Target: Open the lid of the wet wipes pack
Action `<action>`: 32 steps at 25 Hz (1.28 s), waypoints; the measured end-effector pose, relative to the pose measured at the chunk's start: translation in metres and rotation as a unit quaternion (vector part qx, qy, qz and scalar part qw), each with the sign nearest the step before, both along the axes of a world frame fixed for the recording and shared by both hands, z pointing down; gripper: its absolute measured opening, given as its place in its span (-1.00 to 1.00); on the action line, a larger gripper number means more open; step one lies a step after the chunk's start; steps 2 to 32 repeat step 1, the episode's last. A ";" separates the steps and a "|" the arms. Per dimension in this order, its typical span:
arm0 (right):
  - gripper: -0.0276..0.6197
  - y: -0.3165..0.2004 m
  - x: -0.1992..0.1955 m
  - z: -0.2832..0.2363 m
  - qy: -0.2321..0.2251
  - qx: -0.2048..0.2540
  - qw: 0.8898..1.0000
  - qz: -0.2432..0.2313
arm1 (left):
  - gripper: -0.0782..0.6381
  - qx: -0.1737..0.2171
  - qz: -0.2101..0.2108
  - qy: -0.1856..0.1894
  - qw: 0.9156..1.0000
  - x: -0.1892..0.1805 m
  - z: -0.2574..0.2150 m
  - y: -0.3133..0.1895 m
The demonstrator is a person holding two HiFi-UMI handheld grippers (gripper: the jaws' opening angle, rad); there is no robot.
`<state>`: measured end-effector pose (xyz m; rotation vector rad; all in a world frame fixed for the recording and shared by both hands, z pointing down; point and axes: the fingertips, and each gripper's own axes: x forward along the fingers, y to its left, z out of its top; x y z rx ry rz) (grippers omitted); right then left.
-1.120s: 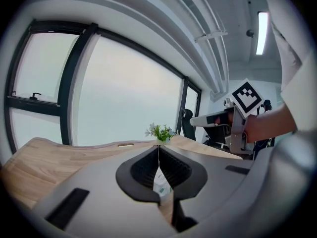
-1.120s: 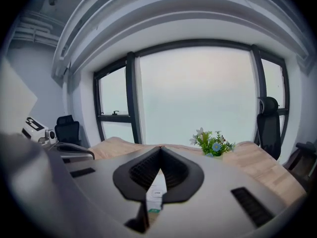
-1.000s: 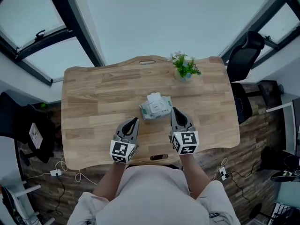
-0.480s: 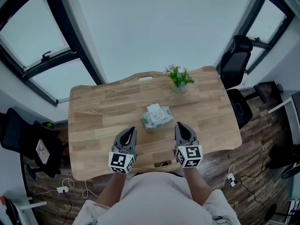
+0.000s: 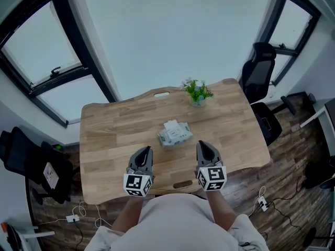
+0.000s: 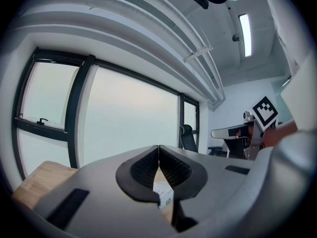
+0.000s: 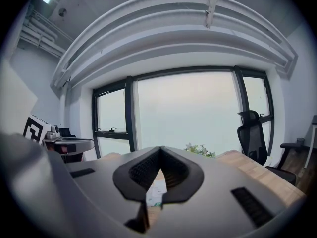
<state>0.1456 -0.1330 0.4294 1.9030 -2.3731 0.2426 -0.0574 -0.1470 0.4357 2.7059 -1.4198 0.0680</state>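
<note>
My left gripper (image 5: 146, 151) hangs over the near side of the table (image 5: 112, 135), jaws pressed together, nothing in them. The wet wipes pack (image 5: 174, 133) lies mid-table, ahead of and between both grippers, touching neither. My right gripper (image 5: 202, 145) has its jaws pressed together too, holding nothing. Potted plant (image 5: 197, 92) at far edge.

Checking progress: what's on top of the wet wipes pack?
A white piece rises at the far end of the wet wipes pack; lid or wipe, too small to tell. Nothing else rests on it. What lies beneath that piece is covered.
</note>
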 end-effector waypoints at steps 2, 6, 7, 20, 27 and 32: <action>-0.90 0.003 0.001 -0.001 0.001 0.001 1.000 -0.001 | -0.72 0.000 -0.001 0.001 1.000 0.001 0.000 0.003; -0.90 0.003 0.001 -0.001 0.001 0.001 1.000 -0.001 | -0.72 0.000 -0.001 0.001 1.000 0.001 0.000 0.003; -0.90 0.003 0.001 -0.001 0.001 0.001 1.000 -0.001 | -0.72 0.000 -0.001 0.001 1.000 0.001 0.000 0.003; -0.90 0.003 0.001 -0.001 0.001 0.001 1.000 -0.001 | -0.72 0.000 -0.001 0.001 1.000 0.001 0.000 0.003; -0.90 0.003 0.001 -0.001 0.001 0.001 1.000 -0.001 | -0.72 0.000 -0.001 0.001 1.000 0.001 0.000 0.003; -0.90 0.003 0.001 -0.001 0.001 0.001 1.000 -0.001 | -0.72 0.000 -0.001 0.001 1.000 0.001 0.000 0.003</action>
